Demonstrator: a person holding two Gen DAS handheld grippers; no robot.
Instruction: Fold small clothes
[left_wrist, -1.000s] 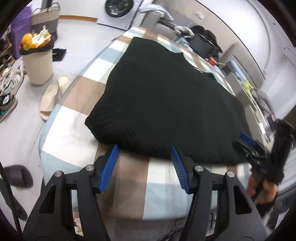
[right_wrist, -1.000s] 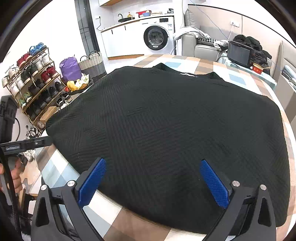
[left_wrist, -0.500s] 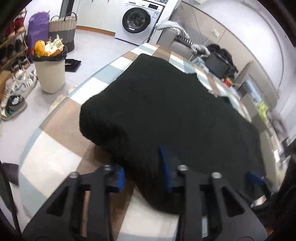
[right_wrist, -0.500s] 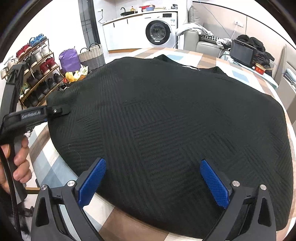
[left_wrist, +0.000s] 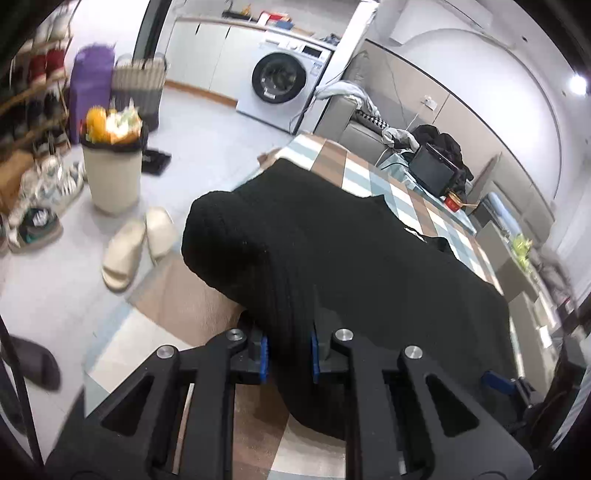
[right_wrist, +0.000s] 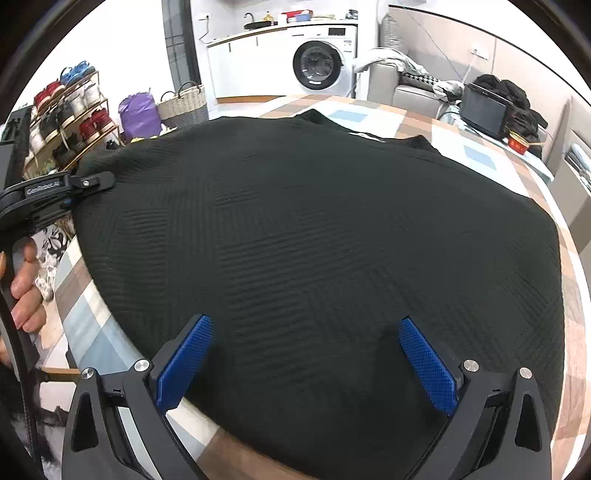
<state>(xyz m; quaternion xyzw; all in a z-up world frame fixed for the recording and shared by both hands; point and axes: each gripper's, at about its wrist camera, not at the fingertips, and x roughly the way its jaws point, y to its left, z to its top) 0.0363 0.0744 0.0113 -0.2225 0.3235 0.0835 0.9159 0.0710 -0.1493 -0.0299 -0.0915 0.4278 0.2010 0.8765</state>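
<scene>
1. The left gripper (left_wrist: 287, 350), spread wide over the near hem a second ago, is now closing its jaws on a bunched fold of the black knit garment (left_wrist: 351, 258); its blue pads pinch the fabric between them.
2. That corner has come up off the checked tablecloth (left_wrist: 173, 306) into a rounded hump, so I judge the first fold is under way.
3. The garment otherwise lies flat across the table, collar at the far end.
4. The right gripper (right_wrist: 303, 363) has not shifted: its blue fingers (right_wrist: 424, 365) stand spread apart over the near hem, holding nothing. It probably needs to grip before the hem can travel evenly.
5. From its view, the person's hand (right_wrist: 26, 291) on the left gripper's handle shows at the left edge.
6. Around the table: a full bin (left_wrist: 110, 173) and pale slippers (left_wrist: 136, 243) on the floor, a shoe rack (right_wrist: 70, 110), a washing machine (right_wrist: 321, 62) behind.
</scene>
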